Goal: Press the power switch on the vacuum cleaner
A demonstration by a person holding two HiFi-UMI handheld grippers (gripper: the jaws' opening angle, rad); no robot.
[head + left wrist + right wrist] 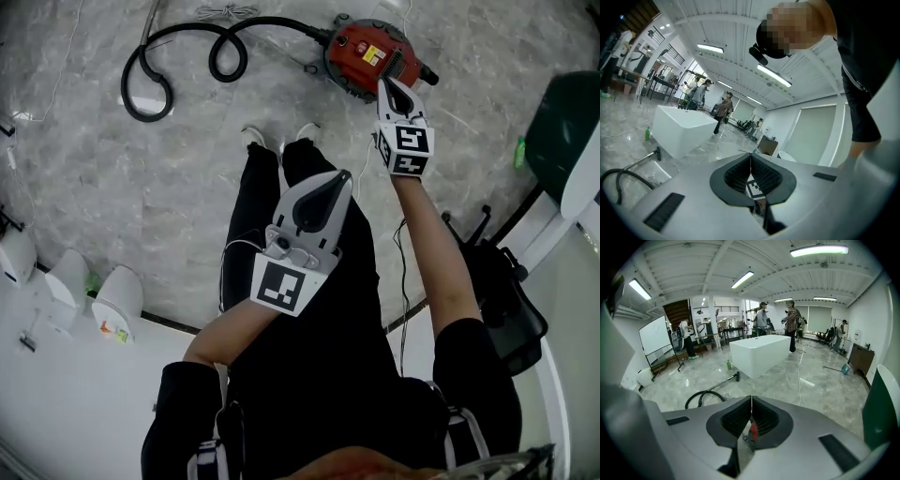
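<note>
My right gripper (388, 86), jaws pressed together and holding nothing, points its tip at the top of the round red canister vacuum cleaner (361, 52) on the grey marble floor (141, 187) beyond my feet. The vacuum's yellow label (373, 53) is too small to read. Its black hose (178, 47) runs off leftward. My left gripper (343, 176) is closed and empty, over my legs.

Left tongs (751, 157) pressed together, white block (684, 131) standing on floor beyond.

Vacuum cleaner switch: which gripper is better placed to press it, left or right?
Right. The right gripper, jaws shut, points its tips at the red vacuum cleaner, while the left gripper, also shut, hangs back over the person's legs, well short of it.
</note>
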